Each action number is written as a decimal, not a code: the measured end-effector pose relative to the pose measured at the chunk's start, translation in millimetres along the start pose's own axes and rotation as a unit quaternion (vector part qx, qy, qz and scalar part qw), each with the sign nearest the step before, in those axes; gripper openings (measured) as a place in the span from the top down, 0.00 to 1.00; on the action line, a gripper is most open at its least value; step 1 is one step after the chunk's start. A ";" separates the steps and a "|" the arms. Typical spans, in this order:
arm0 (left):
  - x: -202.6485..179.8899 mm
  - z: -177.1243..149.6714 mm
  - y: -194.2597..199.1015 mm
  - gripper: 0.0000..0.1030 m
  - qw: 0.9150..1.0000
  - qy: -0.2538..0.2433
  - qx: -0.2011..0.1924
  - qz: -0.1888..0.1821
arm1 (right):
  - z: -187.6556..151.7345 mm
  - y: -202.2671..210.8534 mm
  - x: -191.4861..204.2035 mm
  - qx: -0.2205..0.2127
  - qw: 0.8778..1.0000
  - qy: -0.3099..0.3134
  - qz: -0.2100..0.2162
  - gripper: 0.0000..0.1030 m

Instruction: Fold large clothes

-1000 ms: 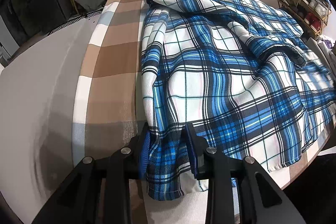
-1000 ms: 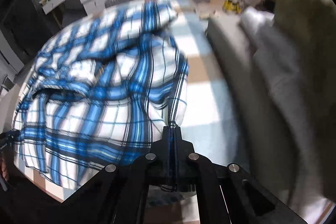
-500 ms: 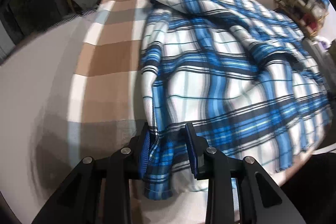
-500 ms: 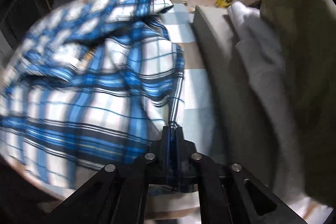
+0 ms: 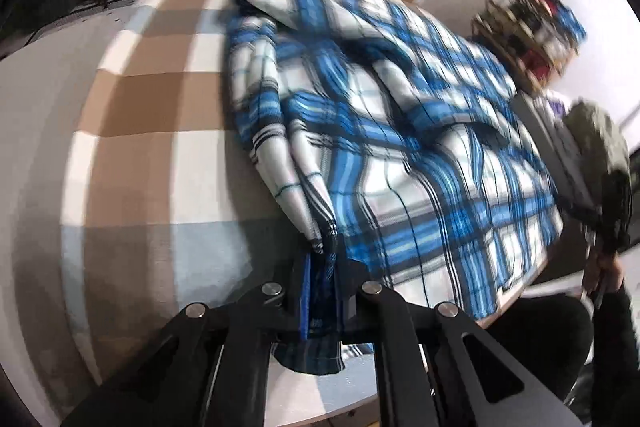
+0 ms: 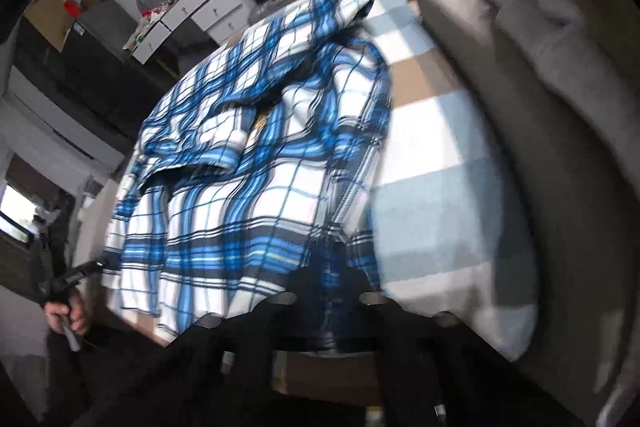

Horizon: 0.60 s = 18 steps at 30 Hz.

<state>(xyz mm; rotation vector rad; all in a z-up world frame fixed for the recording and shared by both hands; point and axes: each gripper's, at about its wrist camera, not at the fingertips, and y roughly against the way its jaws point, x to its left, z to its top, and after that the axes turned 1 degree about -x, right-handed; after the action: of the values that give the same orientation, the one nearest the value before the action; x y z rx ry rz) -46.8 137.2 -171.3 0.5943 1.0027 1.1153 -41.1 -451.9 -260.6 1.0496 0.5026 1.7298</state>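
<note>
Left tool [image 5: 322,301]: pointed steeply downward, jaws just closed, clamped on a bunch of plaid fabric [image 5: 400,131]. Right tool [image 6: 332,303]: angled downward, jaws pressed together on a fabric edge, blurred. Bare hand [image 6: 66,311] grips the left tool's handle; dark sleeve [image 5: 616,339] visible.

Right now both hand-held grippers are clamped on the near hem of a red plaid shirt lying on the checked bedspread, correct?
Not quite: the shirt is blue and white plaid, not red, as the left wrist view shows. The rest holds: the left hand-held gripper and the right hand-held gripper are each shut on its near hem, over the checked bedspread.
</note>
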 end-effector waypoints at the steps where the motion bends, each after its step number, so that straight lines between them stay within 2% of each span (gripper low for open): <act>1: 5.5 -1.6 7.2 0.96 1.000 0.008 -0.012 0.008 | 0.1 6.9 1.1 -0.017 1.000 0.007 -0.011 0.97; 4: 13.3 -4.3 15.4 0.96 0.999 0.024 -0.029 0.024 | -1.7 9.0 5.8 -0.035 0.998 0.031 -0.031 0.97; 6: 11.3 -5.5 11.2 0.96 0.999 0.028 -0.018 0.015 | -3.8 0.6 4.6 -0.028 0.998 0.038 -0.037 0.94; 8: 5.6 -6.5 4.4 0.96 0.999 0.017 -0.003 0.032 | -6.3 -4.4 -0.3 -0.021 0.999 0.031 -0.031 0.94; 11: 3.7 -10.1 -5.7 0.84 0.998 0.006 0.025 0.052 | -9.1 -7.9 -7.8 -0.009 1.000 0.014 -0.009 0.78; 12: 3.2 -10.9 -3.6 0.81 0.998 0.003 0.020 0.054 | -10.1 -8.3 -7.8 -0.010 1.000 0.017 -0.010 0.74; 16: 11.8 -7.5 5.5 0.77 0.997 0.019 0.003 0.070 | -14.4 -9.2 -0.8 -0.008 0.996 0.054 -0.064 0.71; 17: 14.7 -8.0 4.9 0.66 0.997 0.026 0.005 0.072 | -14.9 -11.4 1.1 -0.005 0.994 0.066 -0.084 0.68; 18: 18.1 -8.1 3.9 0.62 0.996 0.033 0.006 0.076 | -15.5 -13.5 2.5 -0.003 0.991 0.077 -0.105 0.61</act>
<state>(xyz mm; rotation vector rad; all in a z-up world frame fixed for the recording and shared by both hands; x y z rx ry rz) -53.9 154.8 -178.3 0.6553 1.0351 1.2720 -47.0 -442.0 -277.8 0.8308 0.6812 1.6304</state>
